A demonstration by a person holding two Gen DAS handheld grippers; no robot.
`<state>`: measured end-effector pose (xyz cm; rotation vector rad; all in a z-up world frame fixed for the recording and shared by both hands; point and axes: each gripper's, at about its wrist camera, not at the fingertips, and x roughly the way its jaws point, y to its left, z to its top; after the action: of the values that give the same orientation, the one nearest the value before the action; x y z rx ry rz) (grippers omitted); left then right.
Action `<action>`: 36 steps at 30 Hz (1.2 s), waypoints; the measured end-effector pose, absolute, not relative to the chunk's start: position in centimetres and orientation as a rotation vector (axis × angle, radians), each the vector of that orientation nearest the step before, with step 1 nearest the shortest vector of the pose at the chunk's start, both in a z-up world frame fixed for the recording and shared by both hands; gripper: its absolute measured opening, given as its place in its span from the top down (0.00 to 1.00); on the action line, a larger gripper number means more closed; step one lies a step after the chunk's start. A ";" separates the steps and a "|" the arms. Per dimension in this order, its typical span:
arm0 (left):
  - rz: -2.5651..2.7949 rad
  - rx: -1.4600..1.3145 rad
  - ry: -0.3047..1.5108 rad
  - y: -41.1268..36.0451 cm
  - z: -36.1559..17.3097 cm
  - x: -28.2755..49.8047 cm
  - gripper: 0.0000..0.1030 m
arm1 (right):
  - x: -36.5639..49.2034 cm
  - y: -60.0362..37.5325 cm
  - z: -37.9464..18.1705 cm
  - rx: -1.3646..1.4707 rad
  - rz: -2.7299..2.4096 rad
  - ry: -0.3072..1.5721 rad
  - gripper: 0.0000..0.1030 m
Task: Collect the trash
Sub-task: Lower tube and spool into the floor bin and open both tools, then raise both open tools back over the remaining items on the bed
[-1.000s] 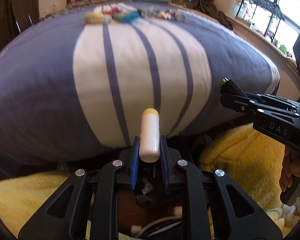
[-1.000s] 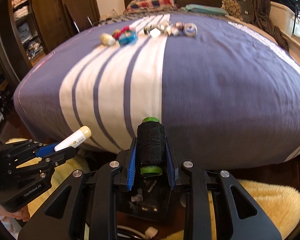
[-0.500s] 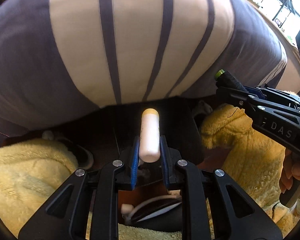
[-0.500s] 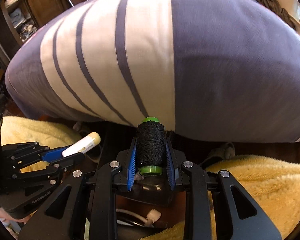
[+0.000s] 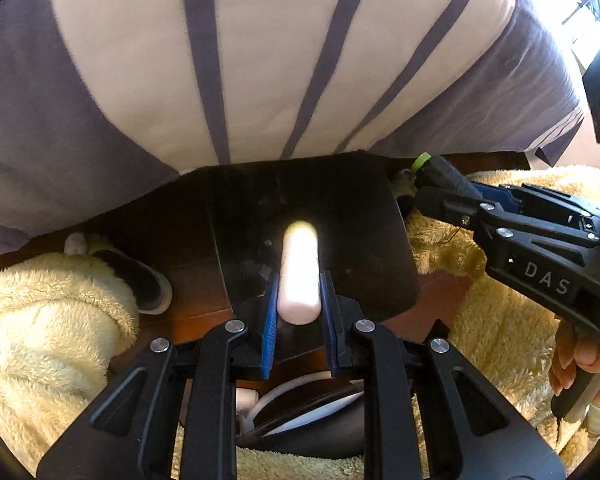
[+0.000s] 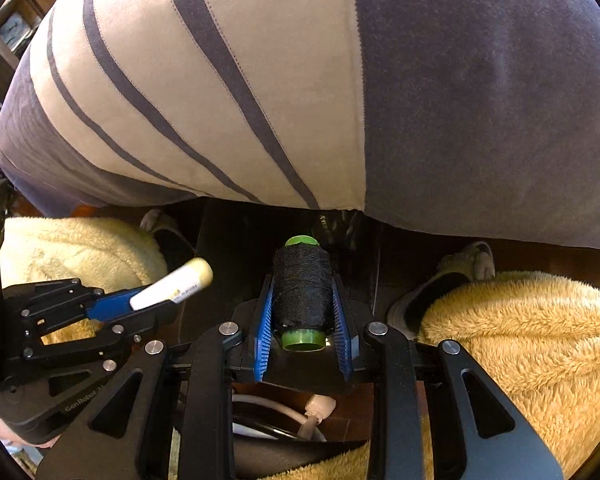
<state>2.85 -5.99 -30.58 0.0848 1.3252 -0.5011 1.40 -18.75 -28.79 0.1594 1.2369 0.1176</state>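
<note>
Left wrist view: left tool (image 5: 299,300) clamped tight on a white tube (image 5: 299,272) with a pale yellow cap, pointing steeply down over a black bin (image 5: 364,216) on the floor; tube above the bin's dark opening, not yet released; striped bedcover (image 5: 260,60) hanging just behind the bin; right tool (image 5: 440,178) reaching in at the bin's right edge, gripping a black thread spool (image 5: 444,176) with a green end; yellow fleece (image 5: 52,320) either side; slipper (image 5: 140,280) left of the bin.

Right wrist view: right tool (image 6: 303,304) closed on the spool (image 6: 302,288), blue pads pressing its sides, above the bin (image 6: 236,240); left tool (image 6: 160,300) at lower left, pinching the tube (image 6: 172,286); second slipper (image 6: 444,288) at right beside fleece (image 6: 520,340); bedcover (image 6: 340,80) overhead.
</note>
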 end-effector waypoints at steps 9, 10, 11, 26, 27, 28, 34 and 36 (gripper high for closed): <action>-0.471 0.090 1.309 -5.7 -30.1 3.2 0.64 | 1.5 -19.9 -27.9 0.178 0.085 1.196 0.41; -0.464 0.085 1.303 -5.6 -29.9 3.3 0.62 | 1.5 -20.1 -27.7 0.177 0.078 1.188 0.39; -0.460 0.083 1.298 -5.4 -29.8 3.4 0.59 | 1.5 -20.2 -27.5 0.175 0.073 1.181 0.38; -0.404 0.065 1.072 -3.2 -21.1 4.2 0.14 | 1.0 -22.7 -19.2 0.153 -0.012 0.967 0.16; -0.397 0.070 1.043 -3.0 -20.0 4.3 0.14 | 1.1 -22.9 -18.5 0.155 -0.016 0.949 0.16; -0.389 0.077 1.015 -2.8 -19.0 4.5 0.13 | 1.2 -23.3 -17.4 0.153 -0.024 0.921 0.16; -0.331 0.093 0.890 -2.0 -14.1 7.4 0.11 | 4.0 -25.3 -12.6 0.107 -0.072 0.801 0.13; -0.308 0.090 0.867 -1.8 -12.9 8.9 0.11 | 5.3 -25.5 -11.8 0.086 -0.083 0.783 0.13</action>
<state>8.89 -1.77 -12.93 0.0903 0.8666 -0.3084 5.32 -25.55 -11.78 0.0861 0.7834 -0.0831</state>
